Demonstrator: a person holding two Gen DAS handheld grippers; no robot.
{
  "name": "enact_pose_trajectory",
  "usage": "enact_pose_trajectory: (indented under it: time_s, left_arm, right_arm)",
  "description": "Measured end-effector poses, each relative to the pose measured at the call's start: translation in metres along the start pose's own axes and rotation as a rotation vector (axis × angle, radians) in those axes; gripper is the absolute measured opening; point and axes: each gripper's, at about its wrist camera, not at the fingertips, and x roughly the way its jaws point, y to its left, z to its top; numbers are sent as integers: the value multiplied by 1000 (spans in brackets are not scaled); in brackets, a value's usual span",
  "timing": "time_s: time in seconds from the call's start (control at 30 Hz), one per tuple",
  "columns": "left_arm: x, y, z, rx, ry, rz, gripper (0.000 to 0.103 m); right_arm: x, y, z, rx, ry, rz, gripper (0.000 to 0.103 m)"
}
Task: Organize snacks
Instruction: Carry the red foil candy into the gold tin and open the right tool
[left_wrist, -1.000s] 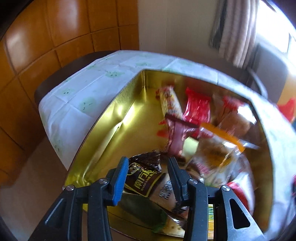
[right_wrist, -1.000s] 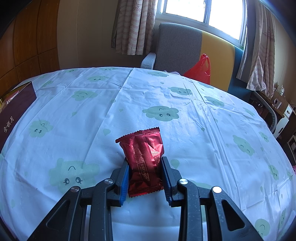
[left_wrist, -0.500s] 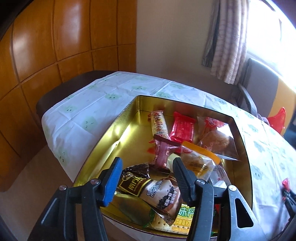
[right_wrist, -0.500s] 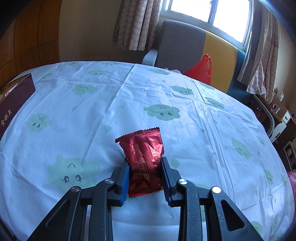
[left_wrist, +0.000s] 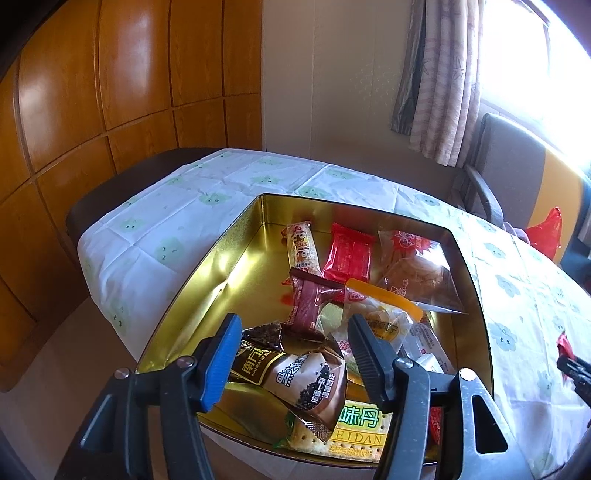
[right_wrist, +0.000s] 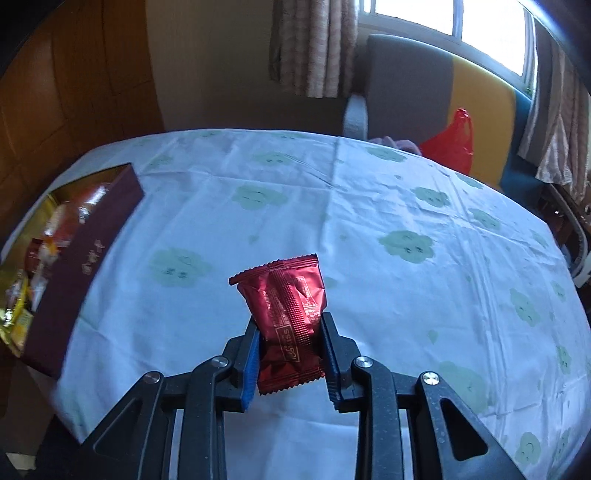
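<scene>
Tin (left_wrist: 236, 236): gold inside, dark red outside, open on the tablecloth (left_wrist: 184, 206) at the left; it holds many wrapped snacks lying mixed.
Left gripper (left_wrist: 291, 343): above the near end of the tin, its jaws are opening; a brown packet (left_wrist: 295, 380) lies below between them, not pressed.
Right gripper (right_wrist: 290, 343): its jaws pinch a red packet (right_wrist: 286, 306) by the lower half, above the cloth, right of the tin.
Red packet direction: long axis along the fingers, top seam pointing away.
</scene>
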Motion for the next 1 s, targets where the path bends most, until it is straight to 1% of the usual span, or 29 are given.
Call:
enact_pose_trajectory:
  time_s: [0.13,0.3,0.47,0.57,0.67,0.77,0.8,0.83,0.93,1.0]
  left_arm:
    - [-1,2,1,-7,-6,2,62]
    - [0,5,2,-15,-2,4,62]
    - [3,9,1,-26,1,13,62]
    - [5,14,2,-40,1,22,62]
    - [10,18,2,-53,14,30,62]
    - [13,19,1,-54,23,32,62]
    - [14,20,1,-54,25,30,62]
    - [14,20,1,-54,26,29,62]
    - [15,20,0,-53,24,32,62]
    - [16,20,0,-54,25,32,62]
  right_arm:
    - [-14,52,16,-87,-21,121,30]
    - [-26,110,35,-219,-39,219,30]
    - [-21,148,52,-254,-20,313,30]
    - [-9,167,59,-272,-6,335,30]
    - [12,185,61,-294,46,361,31]
    - [31,199,62,-339,79,347,32]
    - [35,201,61,-344,87,355,34]
    - [37,204,61,-347,90,361,35]
    - [37,205,58,-369,75,358,35]
    - [33,205,54,-387,69,377,35]
